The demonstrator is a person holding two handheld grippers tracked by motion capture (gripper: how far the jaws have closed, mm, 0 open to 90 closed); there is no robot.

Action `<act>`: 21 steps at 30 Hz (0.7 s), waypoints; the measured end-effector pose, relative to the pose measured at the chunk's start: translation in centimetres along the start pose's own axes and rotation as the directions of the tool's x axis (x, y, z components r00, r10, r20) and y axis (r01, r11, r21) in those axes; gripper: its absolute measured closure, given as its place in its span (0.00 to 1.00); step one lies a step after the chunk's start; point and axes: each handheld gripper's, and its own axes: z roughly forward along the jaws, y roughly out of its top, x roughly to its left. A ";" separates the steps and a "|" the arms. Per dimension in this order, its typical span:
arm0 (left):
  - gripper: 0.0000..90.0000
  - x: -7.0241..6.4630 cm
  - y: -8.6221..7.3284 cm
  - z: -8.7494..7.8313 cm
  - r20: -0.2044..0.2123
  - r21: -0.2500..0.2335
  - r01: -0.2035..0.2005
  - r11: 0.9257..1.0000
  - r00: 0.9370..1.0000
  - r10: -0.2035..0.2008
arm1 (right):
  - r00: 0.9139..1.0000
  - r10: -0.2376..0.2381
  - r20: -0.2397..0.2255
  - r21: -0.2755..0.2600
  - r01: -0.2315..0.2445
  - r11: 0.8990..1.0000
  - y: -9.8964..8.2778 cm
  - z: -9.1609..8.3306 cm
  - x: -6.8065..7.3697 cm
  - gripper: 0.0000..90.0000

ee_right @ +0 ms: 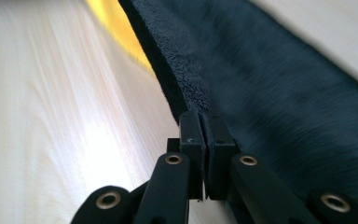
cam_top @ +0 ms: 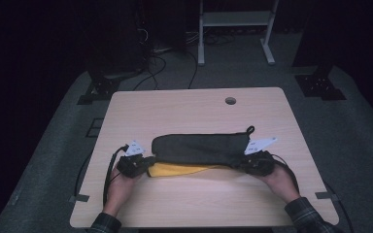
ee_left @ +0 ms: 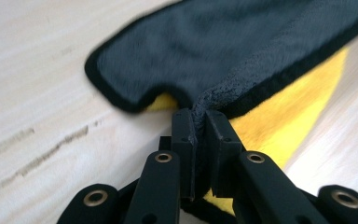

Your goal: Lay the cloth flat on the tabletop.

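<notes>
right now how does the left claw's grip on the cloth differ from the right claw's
The left claw pinches a bunched fold of the cloth near its rounded end, with the yellow underside showing beside it. The right claw is shut at the black hem of a flat edge, jaws nearly meeting. Both are shut on the same cloth, at opposite ends.

No text, label, brand, number or sign can be read in any view.
</notes>
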 end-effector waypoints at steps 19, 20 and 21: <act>0.92 -0.1 7.5 -2.6 -0.020 -0.228 -0.068 0.971 0.998 0.065 | 0.998 0.062 0.022 -0.219 -0.056 0.974 3.4 -6.7 -3.9 0.98; 0.92 0.2 8.1 -2.5 -0.025 -0.235 -0.067 0.970 0.998 0.062 | 0.998 0.063 0.027 -0.227 -0.055 0.972 3.6 -6.8 -4.1 0.98; 0.92 0.7 8.9 -2.3 -0.031 -0.245 -0.065 0.967 0.998 0.059 | 0.997 0.066 0.031 -0.240 -0.057 0.969 3.9 -6.9 -4.5 0.98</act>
